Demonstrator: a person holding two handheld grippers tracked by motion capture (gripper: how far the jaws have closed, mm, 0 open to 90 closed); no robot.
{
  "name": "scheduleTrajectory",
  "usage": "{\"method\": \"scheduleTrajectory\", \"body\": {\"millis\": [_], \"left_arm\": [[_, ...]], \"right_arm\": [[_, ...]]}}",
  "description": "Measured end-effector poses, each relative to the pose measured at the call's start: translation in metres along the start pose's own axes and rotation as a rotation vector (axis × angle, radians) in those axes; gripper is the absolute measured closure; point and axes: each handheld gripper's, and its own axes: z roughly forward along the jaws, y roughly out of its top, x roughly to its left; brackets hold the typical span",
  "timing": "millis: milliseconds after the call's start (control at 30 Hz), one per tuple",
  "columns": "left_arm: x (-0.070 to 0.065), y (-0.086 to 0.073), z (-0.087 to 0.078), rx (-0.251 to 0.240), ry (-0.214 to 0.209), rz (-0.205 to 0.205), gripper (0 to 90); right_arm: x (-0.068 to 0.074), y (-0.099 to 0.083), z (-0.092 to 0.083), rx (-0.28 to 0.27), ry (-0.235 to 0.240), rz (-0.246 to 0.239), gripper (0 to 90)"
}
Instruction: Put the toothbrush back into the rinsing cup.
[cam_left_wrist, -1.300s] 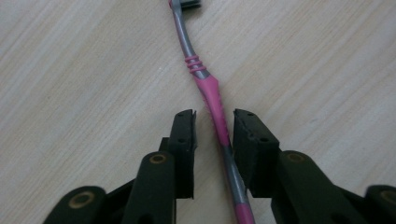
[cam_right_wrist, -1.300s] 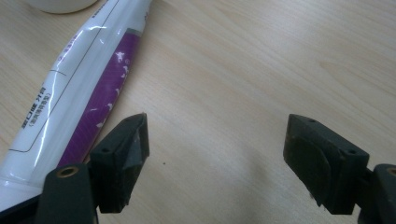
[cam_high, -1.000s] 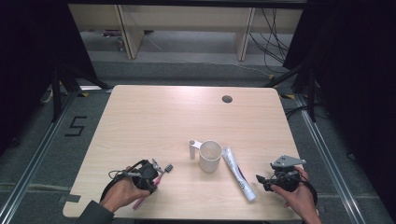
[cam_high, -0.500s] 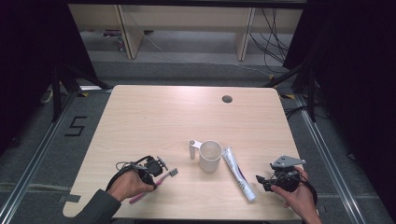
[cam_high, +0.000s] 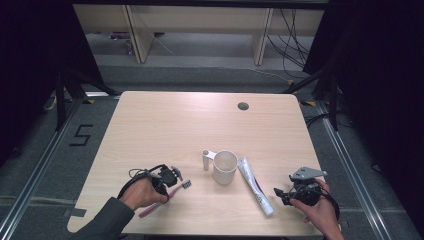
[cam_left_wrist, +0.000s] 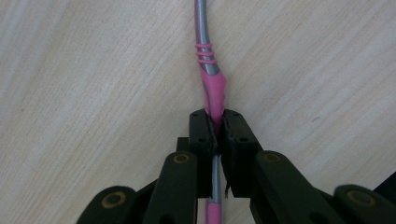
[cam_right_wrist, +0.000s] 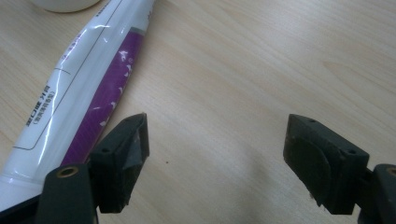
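Gripping toothbrush (cam_left_wrist: 212, 91), left tool (cam_left_wrist: 215, 130), near table (cam_high: 150, 130) edge

Support: one light wood-grain table (cam_high: 165, 125) with rounded corners and a small round dark grommet hole (cam_high: 243, 106) near its far right.

Lying or standing directly on the top, all in the near half:
- white mug (cam_high: 225, 167), upright, handle toward the left, near the middle.
- white and purple toothpaste tube (cam_high: 255, 186), flat, just right of the mug, running from beside the mug toward the near edge.
- pink and grey toothbrush (cam_high: 172, 191), left of the mug and apart from it, head toward the mug, handle slanting to the near left.
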Motion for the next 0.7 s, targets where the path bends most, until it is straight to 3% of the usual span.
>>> {"method": "scheduleTrajectory", "body": {"millis": [200, 300, 367, 433, 467, 567, 700], "left_arm": [[0.002, -0.002, -0.002, -0.021, -0.006, 0.022, 82.7], [0.005, -0.003, -0.004, -0.043, -0.003, 0.014, 82.7], [0.008, -0.005, -0.008, -0.072, 0.0, 0.011, 82.7], [0.009, -0.006, -0.01, -0.085, -0.001, 0.007, 82.7], [0.01, -0.007, -0.011, -0.091, -0.002, 0.003, 82.7], [0.011, -0.01, -0.015, -0.121, 0.004, 0.001, 82.7], [0.016, -0.014, -0.024, -0.196, 0.011, -0.002, 82.7]], "right_arm": [[0.001, 0.0, 0.0, -0.004, 0.0, 0.015, 23.4], [-0.001, 0.0, 0.0, -0.003, -0.003, 0.01, 23.3], [0.001, -0.001, 0.0, -0.006, -0.003, 0.03, 23.3], [-0.001, 0.0, 0.0, -0.007, -0.005, 0.009, 23.4], [0.001, -0.001, 0.0, -0.007, -0.005, 0.025, 23.3], [0.0, -0.001, 0.0, -0.006, -0.003, 0.014, 23.4], [-0.002, -0.001, -0.001, -0.005, -0.002, 0.009, 23.3]]}}
